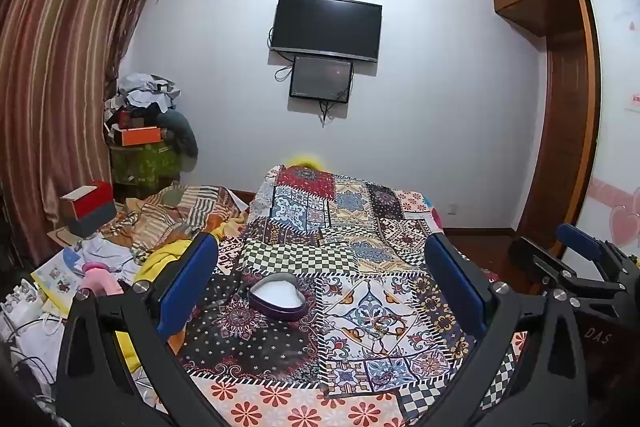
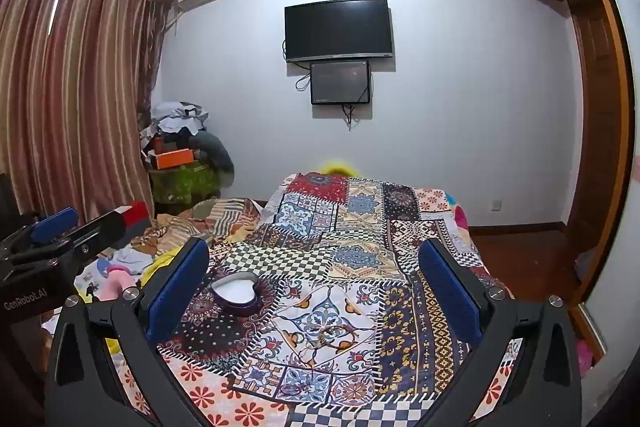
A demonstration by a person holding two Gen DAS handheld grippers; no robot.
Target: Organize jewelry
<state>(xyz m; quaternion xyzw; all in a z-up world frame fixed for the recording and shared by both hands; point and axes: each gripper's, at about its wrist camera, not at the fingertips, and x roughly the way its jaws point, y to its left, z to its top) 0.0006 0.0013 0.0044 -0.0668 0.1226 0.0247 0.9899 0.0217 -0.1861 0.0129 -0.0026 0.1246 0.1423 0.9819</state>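
at the far left, a red-and-grey rectangular box (image 1: 90, 207) sits among rumpled striped bedding. next comes the left gripper (image 1: 320, 291), its 2 blue-padded fingers (image 1: 188, 283) spread wide and holding nothing. between them, nearer the left finger, a purple heart-shaped jewelry box with a white inside (image 1: 277, 297) lies open on the patchwork patterned bedspread (image 1: 360, 239). just right of it a thin bracelet-like ring (image 2: 332, 335) lies on the cloth. the right gripper (image 2: 316, 287) is likewise spread wide and empty.

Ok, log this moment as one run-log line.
left gripper: open, empty | right gripper: open, empty | heart-shaped box: open on patchwork quilt | bracelet: on quilt, untouched
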